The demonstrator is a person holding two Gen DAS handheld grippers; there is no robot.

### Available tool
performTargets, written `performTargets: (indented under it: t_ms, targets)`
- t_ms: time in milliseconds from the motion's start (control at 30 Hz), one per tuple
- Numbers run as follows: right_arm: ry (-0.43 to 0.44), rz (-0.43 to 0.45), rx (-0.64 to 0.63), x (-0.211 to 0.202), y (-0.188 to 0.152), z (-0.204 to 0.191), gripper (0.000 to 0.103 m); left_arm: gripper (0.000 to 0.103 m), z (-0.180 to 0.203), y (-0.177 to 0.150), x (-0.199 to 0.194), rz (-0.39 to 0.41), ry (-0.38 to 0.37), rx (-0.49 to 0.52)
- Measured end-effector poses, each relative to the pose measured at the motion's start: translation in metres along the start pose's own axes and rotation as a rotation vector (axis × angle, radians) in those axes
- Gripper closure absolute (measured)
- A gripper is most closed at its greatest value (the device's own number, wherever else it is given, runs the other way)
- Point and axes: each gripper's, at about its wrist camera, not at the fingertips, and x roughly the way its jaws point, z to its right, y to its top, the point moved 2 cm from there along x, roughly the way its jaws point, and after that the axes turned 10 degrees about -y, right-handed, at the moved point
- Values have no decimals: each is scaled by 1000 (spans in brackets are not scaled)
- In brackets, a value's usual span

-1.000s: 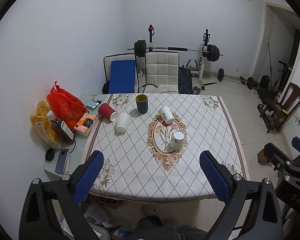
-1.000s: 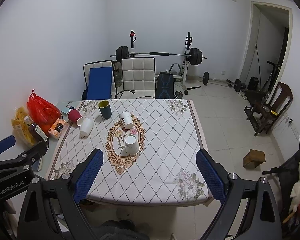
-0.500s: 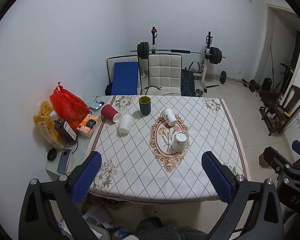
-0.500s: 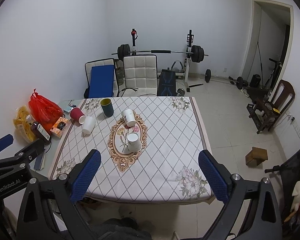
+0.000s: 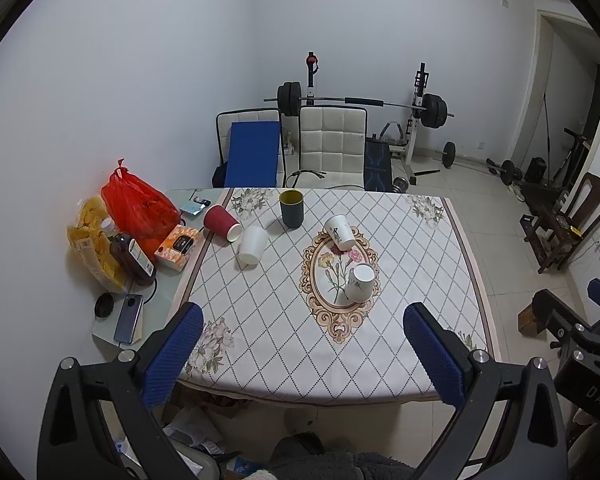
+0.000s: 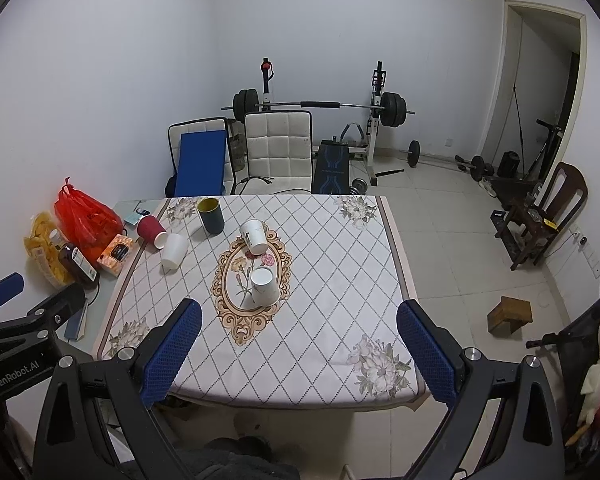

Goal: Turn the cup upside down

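Several cups stand or lie on the patterned tablecloth (image 5: 412,280). A white printed cup (image 5: 360,282) lies tilted on the oval motif, mouth toward me; it also shows in the right wrist view (image 6: 264,286). A second white printed cup (image 5: 339,232) lies behind it. A plain white cup (image 5: 252,245) and a red cup (image 5: 221,223) lie on their sides at the left. A dark green cup (image 5: 291,208) stands upright at the back. My left gripper (image 5: 304,354) and right gripper (image 6: 300,354) are open and empty, held high before the table's near edge.
A red bag (image 5: 138,204), a yellow snack bag (image 5: 92,240), a bottle (image 5: 132,258), an orange box (image 5: 178,248) and a phone (image 5: 128,318) crowd the table's left side. Chairs (image 5: 332,148) and a barbell rack (image 5: 360,100) stand behind. A wooden chair (image 5: 572,220) is at the right.
Both grippers have drawn back and up slightly, so the table looks a little lower and farther. The cups have not moved.
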Motion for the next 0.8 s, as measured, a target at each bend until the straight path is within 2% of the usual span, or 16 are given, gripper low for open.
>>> performTargets:
  t_ms: [800]
  targets:
    - [-7,-1,1,5,-12,1,3,0,0,-7,3,-5,4,6]
